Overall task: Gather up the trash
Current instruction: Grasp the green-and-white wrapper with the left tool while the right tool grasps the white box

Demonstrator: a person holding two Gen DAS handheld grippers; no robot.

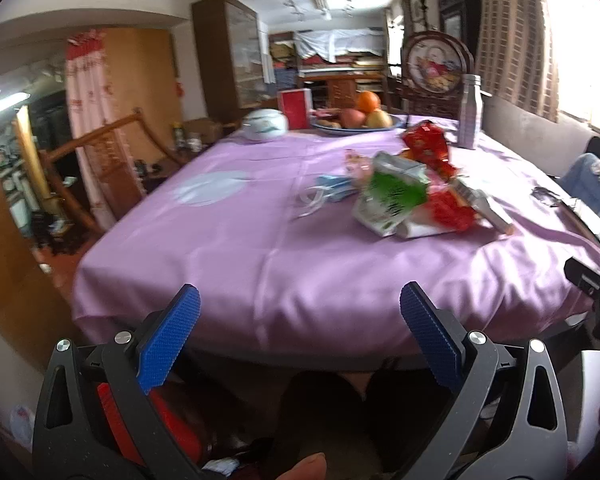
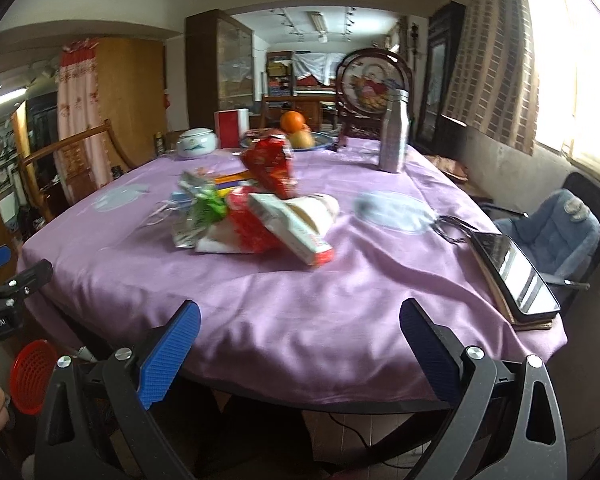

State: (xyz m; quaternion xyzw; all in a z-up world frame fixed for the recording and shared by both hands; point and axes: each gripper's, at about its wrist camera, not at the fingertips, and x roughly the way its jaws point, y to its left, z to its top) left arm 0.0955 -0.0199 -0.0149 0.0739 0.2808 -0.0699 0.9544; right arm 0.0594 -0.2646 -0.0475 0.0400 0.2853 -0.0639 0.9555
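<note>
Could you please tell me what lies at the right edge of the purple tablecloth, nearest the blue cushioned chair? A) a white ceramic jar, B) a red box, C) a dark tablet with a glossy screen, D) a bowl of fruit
C: in the right wrist view the dark glossy-screened tablet lies flat at the right edge of the purple tablecloth, beside the blue cushioned chair.

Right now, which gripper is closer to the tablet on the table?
Right. The right gripper hangs open off the table edge with the tablet just ahead on its right; the left gripper hangs beyond it.
</note>
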